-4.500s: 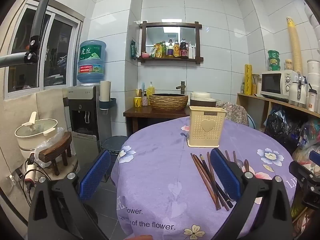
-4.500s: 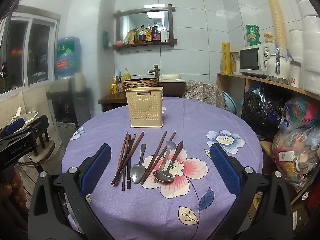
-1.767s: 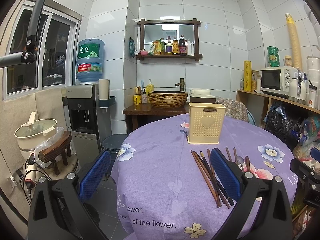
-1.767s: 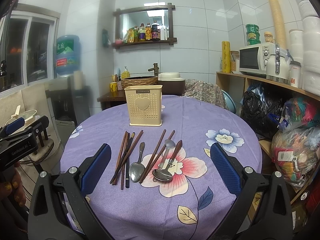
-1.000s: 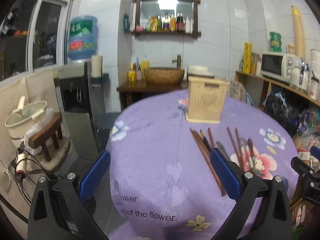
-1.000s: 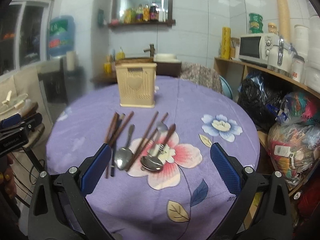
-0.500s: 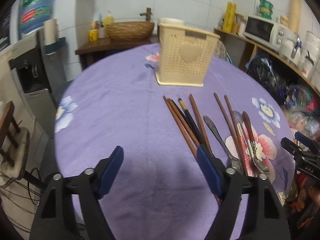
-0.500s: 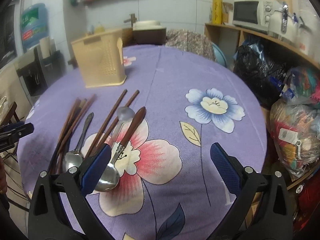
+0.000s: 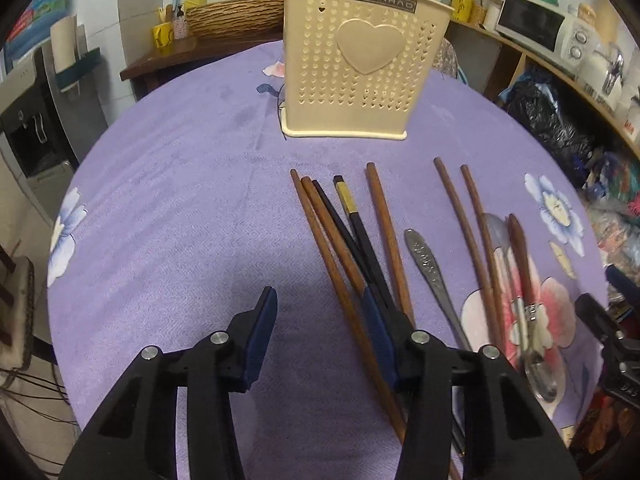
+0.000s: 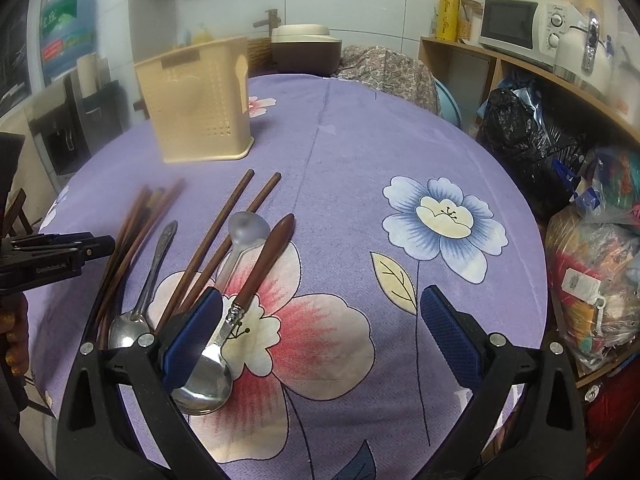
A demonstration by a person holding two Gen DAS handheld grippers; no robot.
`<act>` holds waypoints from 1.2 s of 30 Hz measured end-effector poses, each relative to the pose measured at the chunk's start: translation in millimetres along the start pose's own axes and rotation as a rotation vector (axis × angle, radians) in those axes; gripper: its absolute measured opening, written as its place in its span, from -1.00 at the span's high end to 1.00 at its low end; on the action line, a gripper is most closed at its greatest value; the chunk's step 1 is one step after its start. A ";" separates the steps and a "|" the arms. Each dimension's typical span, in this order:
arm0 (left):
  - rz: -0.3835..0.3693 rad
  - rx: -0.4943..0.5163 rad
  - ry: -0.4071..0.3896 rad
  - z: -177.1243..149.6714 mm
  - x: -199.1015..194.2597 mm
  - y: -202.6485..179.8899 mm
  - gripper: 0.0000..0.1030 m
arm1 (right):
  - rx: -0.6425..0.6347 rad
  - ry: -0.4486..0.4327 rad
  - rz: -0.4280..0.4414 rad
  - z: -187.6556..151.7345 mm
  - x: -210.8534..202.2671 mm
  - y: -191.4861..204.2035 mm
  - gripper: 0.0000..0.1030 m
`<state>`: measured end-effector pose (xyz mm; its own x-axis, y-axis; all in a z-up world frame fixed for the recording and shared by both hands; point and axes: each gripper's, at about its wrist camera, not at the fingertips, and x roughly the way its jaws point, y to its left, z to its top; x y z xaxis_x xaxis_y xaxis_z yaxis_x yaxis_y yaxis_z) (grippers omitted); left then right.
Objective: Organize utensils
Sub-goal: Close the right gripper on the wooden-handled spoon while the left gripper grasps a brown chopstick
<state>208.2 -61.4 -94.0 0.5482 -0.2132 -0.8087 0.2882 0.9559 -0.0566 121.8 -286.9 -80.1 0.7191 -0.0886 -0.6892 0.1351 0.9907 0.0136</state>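
Observation:
A cream perforated utensil holder [image 9: 356, 60] stands upright at the far side of the purple flowered tablecloth [image 9: 180, 200]. In front of it lie a bunch of brown and black chopsticks [image 9: 344, 240], a metal spoon [image 9: 428, 264], two more brown chopsticks [image 9: 468, 232] and a wooden-handled spoon [image 9: 520, 252]. My left gripper [image 9: 320, 320] hovers low over the bunch's near end. Its jaws are closing, with the leftmost chopstick just inside the right pad and not pressed. My right gripper [image 10: 320, 332] is wide open, its left pad over the wooden-handled spoon [image 10: 256, 280].
The holder [image 10: 196, 108] is at the far left in the right wrist view. A shelf with a microwave [image 10: 516, 24] and stuffed bags [image 10: 528, 136] lines the right side. A water dispenser [image 9: 32, 120] and a dark side table [image 9: 192, 52] stand behind the round table.
Both grippers have come forward and tipped down toward the utensils. The left jaws have narrowed from wide open. The right jaws stay wide and now sit over the spoons.

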 end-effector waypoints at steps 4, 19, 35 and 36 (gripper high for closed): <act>0.018 -0.001 0.011 -1.1 5.5 -0.4 0.12 | 0.004 0.003 -0.002 0.1 0.7 0.1 -0.90; 0.072 0.057 0.037 15.4 15.2 18.7 0.12 | 0.056 0.068 0.004 7.1 21.9 -12.2 -0.90; 0.044 0.039 0.055 39.8 29.9 27.9 0.29 | 0.029 0.195 0.004 30.1 78.2 23.7 0.03; 0.045 0.037 0.055 41.0 30.7 28.2 0.30 | 0.020 0.192 0.004 30.4 78.4 25.8 0.09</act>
<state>265.3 -49.2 -96.4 0.5179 -0.1582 -0.8407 0.2940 0.9558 0.0012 202.3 -271.4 -111.8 0.5764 -0.0611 -0.8149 0.1474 0.9886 0.0302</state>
